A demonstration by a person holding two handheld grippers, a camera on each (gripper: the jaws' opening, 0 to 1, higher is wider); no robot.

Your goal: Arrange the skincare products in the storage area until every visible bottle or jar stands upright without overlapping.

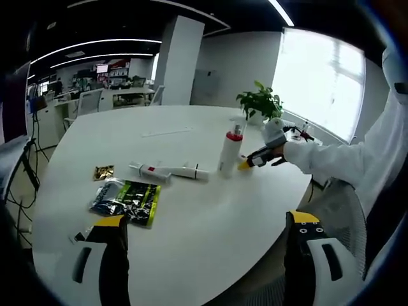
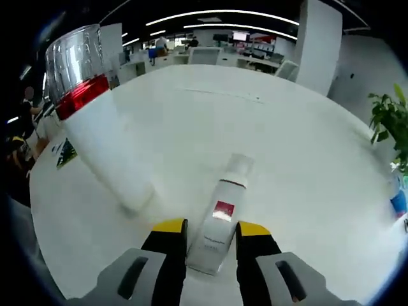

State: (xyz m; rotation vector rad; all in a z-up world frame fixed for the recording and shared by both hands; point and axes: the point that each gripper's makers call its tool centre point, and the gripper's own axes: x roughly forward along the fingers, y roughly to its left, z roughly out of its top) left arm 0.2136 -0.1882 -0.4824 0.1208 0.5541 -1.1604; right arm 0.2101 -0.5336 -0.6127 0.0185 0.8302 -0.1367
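A lying tube (image 2: 220,223) is seen between the jaws of the right claw (image 2: 208,237), which is nearly closed around its end; firm contact cannot be told. Just left of the tube an upright bottle (image 2: 95,121) stands close. If the tube is swung up carelessly, the bottle could be knocked over, or the tube could slip from a shallow grip. The left claw (image 1: 207,224) is held wide open and empty, over the tabletop (image 1: 210,223) edge, well apart from the tube, near a green packet (image 1: 127,201)
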